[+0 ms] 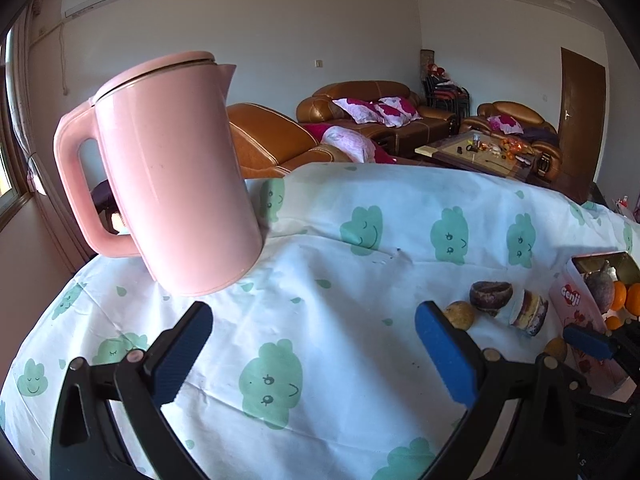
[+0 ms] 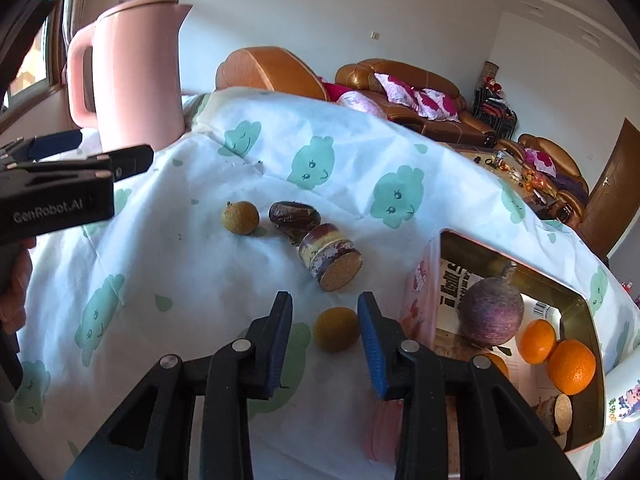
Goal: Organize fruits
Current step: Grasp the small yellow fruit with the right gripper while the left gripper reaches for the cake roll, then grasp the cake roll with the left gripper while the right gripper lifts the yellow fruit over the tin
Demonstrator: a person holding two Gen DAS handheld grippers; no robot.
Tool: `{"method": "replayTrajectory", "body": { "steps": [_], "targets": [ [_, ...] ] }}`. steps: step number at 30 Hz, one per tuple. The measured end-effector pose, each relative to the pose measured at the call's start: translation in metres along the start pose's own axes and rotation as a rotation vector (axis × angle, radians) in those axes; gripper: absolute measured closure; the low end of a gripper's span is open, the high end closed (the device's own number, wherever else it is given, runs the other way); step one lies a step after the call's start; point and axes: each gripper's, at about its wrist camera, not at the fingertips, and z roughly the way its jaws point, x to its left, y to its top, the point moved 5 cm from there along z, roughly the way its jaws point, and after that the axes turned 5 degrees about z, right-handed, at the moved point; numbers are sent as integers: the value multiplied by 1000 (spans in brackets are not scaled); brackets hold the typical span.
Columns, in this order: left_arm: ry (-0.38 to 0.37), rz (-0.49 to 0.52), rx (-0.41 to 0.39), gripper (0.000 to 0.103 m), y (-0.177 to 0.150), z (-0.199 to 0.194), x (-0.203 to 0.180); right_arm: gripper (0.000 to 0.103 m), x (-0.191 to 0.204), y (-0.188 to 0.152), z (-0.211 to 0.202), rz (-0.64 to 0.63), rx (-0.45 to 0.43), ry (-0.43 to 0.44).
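Pink kettle (image 1: 168, 176) stood at the table's far left corner; tin box (image 2: 576, 300) with oranges (image 2: 571, 366) sat at the right edge. Left gripper (image 1: 314, 346) gaped, empty. Right gripper (image 2: 325, 334) bracketed a brown round fruit (image 2: 335, 329), pads not touching it.

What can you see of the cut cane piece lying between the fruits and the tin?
The cut cane piece is a short, stubby cylinder lying on its side on the cloud-print cloth. Its skin is banded dark purple, yellow and whitish; the flat cut end shows pale, fibrous pith. It appears to touch the dark brown fruit behind it.
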Motion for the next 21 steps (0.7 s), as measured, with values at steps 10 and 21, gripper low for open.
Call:
{"method": "replayTrajectory", "body": {
  "steps": [10,21],
  "targets": [
    [-35,47,-16,0,0,-4,-13,71,3,1,18,-167,106,-86],
    [-234,90,-51,1,-1,-16,-48,78,-24,-4,-51,51,-160,-59]
  ]
}}
